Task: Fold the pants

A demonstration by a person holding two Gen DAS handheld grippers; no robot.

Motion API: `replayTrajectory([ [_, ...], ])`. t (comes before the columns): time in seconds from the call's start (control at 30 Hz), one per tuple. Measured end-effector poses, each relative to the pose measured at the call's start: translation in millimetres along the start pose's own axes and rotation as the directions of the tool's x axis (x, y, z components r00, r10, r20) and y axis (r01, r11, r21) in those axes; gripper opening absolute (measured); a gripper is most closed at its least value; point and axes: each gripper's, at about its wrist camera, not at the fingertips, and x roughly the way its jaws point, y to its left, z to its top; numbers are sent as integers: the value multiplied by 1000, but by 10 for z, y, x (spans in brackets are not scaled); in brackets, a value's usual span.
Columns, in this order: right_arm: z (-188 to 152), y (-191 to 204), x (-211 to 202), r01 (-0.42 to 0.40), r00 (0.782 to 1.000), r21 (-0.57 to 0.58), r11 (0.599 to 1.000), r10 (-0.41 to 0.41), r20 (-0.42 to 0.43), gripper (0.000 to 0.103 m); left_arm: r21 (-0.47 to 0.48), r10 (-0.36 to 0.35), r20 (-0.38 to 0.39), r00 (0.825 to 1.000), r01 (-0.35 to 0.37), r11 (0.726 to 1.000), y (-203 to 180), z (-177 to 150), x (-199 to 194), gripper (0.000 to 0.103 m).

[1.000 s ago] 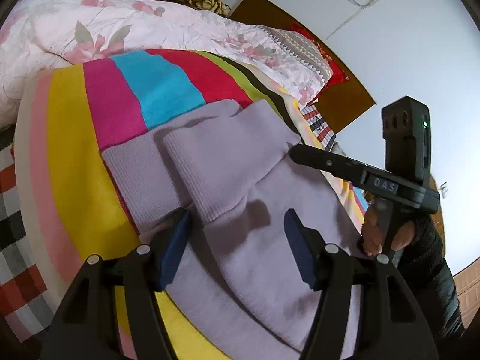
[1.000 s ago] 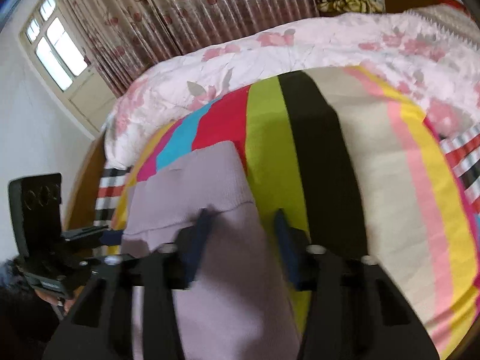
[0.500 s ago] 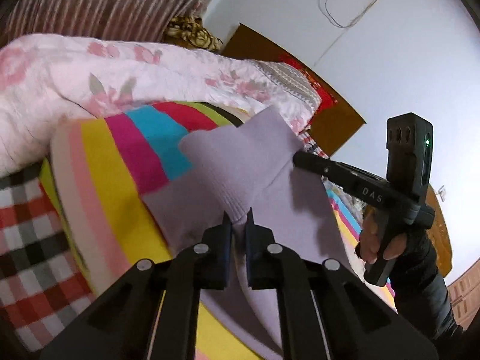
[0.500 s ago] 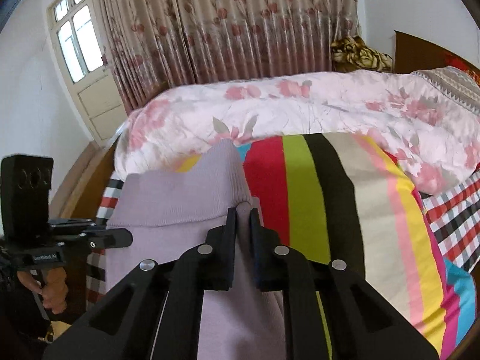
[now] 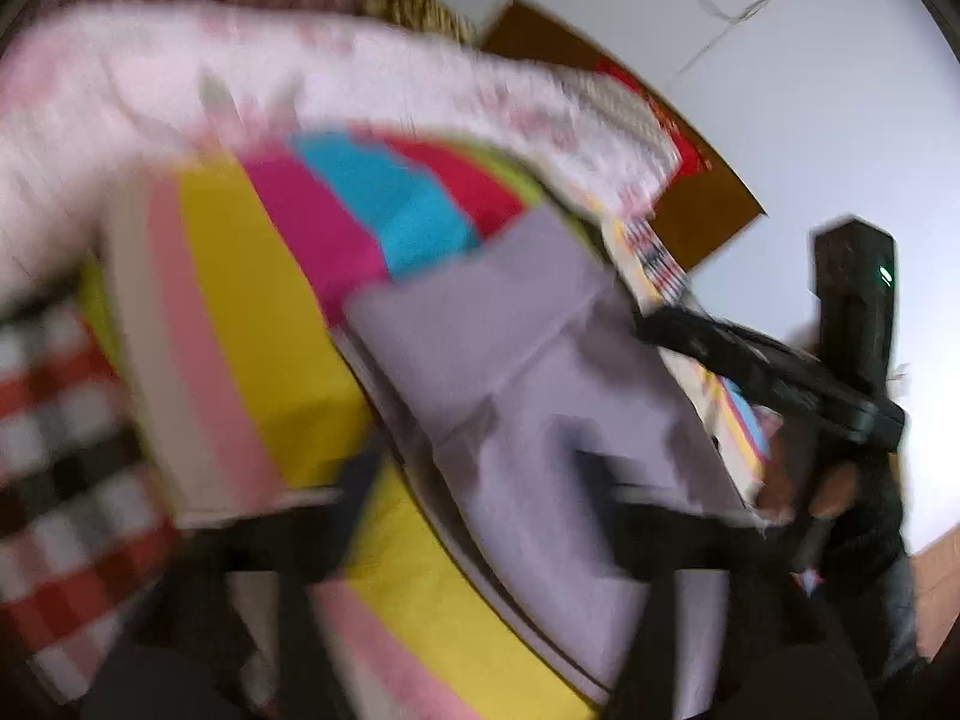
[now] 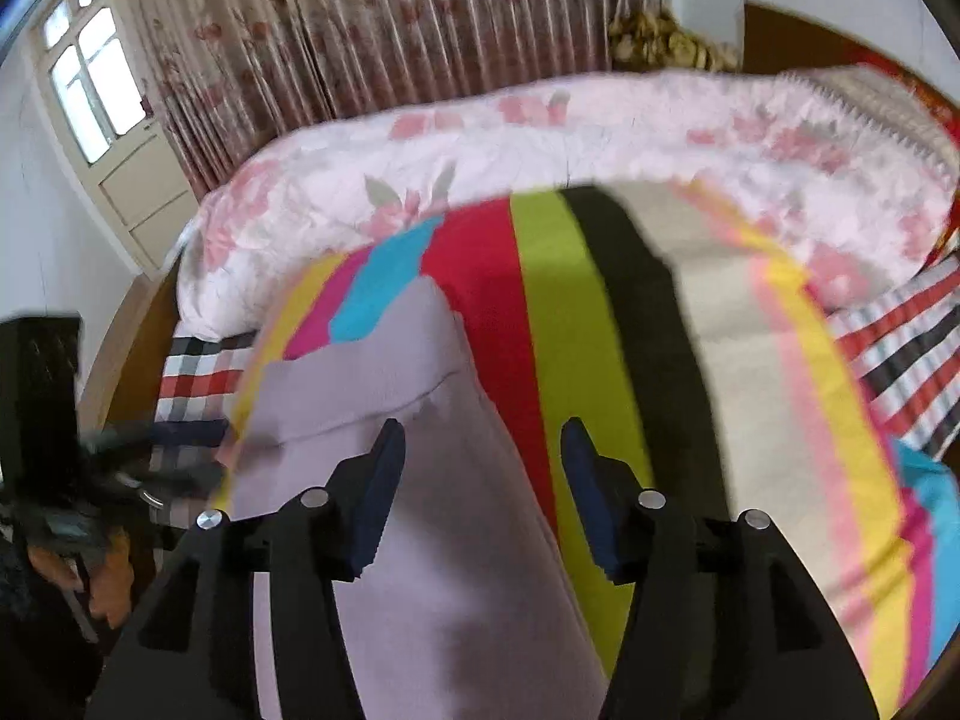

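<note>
The lilac knit pants [image 5: 528,384] lie on the striped blanket, folded over with the ribbed cuff end on top; they also show in the right wrist view [image 6: 384,396]. My left gripper [image 5: 474,480] is open above the pants' left edge, and the view is blurred by motion. My right gripper [image 6: 483,456] is open above the pants' right edge, holding nothing. The right gripper appears in the left wrist view [image 5: 780,384], and the left gripper in the right wrist view [image 6: 120,468].
The striped blanket [image 6: 690,360] covers the bed. A pink floral quilt [image 6: 600,132] is bunched behind it. A checked sheet [image 5: 54,480] lies at the left edge. Curtains [image 6: 360,30] and a window [image 6: 90,84] stand behind; a brown headboard [image 5: 690,204] is at the wall.
Both grippers were shut on the pants' cuff end and holding it up. Now both are open, and the cuff end lies flat on the pants.
</note>
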Motion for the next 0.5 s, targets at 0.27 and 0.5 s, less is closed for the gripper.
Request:
replayTrajectory([
  [0.27, -1345, 269, -1124, 101, 995, 47, 994, -99, -30, 57, 244, -112, -82, 990, 129, 961, -760, -397, -78, 101],
  [0.5, -2298, 768, -1169, 210, 973, 43, 977, -205, -105, 57, 357, 35, -172, 984, 29, 934, -867, -778, 256, 101],
])
